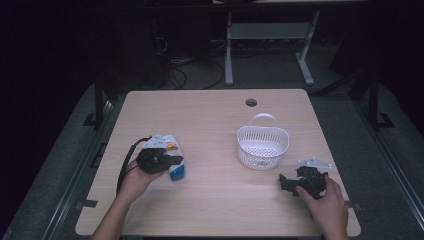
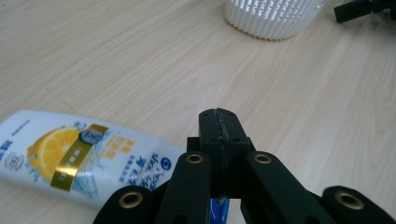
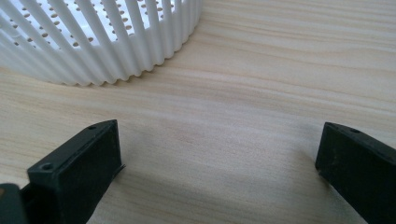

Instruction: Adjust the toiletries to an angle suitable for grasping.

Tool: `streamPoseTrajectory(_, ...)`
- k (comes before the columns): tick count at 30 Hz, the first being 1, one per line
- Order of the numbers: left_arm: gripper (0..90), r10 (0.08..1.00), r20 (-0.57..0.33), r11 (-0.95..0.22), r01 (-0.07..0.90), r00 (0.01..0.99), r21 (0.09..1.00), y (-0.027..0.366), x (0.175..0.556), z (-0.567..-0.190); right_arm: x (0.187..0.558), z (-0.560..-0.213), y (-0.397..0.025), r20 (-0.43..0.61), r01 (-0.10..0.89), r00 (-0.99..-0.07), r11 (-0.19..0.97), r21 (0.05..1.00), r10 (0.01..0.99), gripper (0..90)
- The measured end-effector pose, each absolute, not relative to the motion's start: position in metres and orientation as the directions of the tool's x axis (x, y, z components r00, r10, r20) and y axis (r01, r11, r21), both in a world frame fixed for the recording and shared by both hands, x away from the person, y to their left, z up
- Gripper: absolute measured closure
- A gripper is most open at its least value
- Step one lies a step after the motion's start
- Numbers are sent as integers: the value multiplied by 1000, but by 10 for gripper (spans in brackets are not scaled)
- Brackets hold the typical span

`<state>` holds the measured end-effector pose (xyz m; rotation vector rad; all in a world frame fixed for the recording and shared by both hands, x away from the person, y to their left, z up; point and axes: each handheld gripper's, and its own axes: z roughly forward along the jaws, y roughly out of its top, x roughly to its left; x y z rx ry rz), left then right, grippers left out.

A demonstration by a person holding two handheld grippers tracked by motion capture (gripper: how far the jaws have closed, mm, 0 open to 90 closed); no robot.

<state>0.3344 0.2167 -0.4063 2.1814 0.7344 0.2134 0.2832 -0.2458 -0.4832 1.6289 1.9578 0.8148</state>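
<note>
Just beside the closed fingertips of the left gripper [image 2: 219, 128], on their left in the left gripper view, lies the white tube [image 2: 79, 156] with a lemon picture and a gold band, flat on the wooden table [image 2: 140, 60]. The two jaws are pressed together with nothing between them, and a small blue part, probably the cap of the tube, shows under the linkage, though the view there is too blocked to be sure. The long axis of the tube lies flat on the table; in the high view it runs from the far left to the near right, with the blue end [image 1: 177, 173] pointing toward the person and a little toward the white basket [image 1: 240, 136]. The risk I see is that the shut jaws cannot take the tube at all: if they go down like this they will only push it, and the smooth round body may slide or roll away over the table. Opening too late, or over the tapered end, could also let it slip out. The right gripper [image 3: 219, 154] rests near the basket wall with its jaws wide apart and empty; it may knock the light basket if it swings.
</note>
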Motion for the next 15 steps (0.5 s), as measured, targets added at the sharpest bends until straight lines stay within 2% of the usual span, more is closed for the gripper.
streamPoseTrajectory(15, 900, 593, -72, -539, 462, 802, 704, 198, 353, -431, 283, -483, -246, 21, 707, -190, 122, 697, 981, 0)
